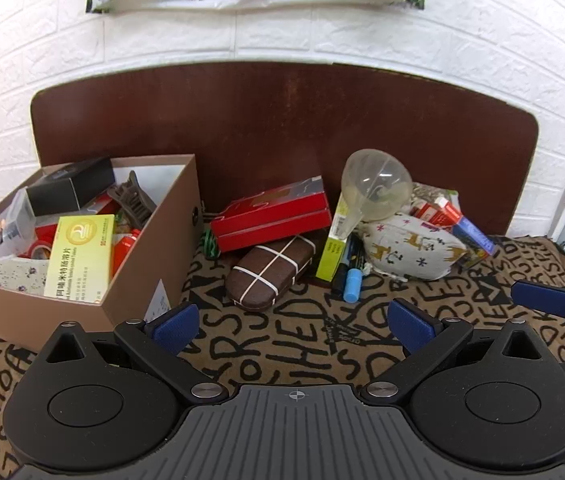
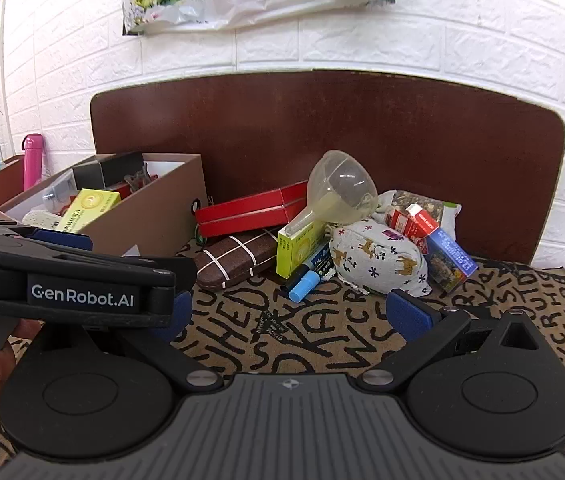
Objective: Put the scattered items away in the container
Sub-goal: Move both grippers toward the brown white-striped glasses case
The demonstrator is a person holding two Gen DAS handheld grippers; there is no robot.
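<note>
One cardboard box [image 1: 150, 256] sits beside one red case [image 1: 272, 216], one brown pouch [image 1: 270, 276], one clear funnel [image 1: 374, 188], one reindeer-print bag [image 1: 410, 248], and one blue-capped marker [image 1: 352, 284]; two grippers appear.

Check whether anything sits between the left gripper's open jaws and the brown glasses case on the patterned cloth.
Nothing visible does. The left gripper faces the brown glasses case across bare patterned cloth. The red box rests on the case's far end, behind it, not in the approach path.
</note>
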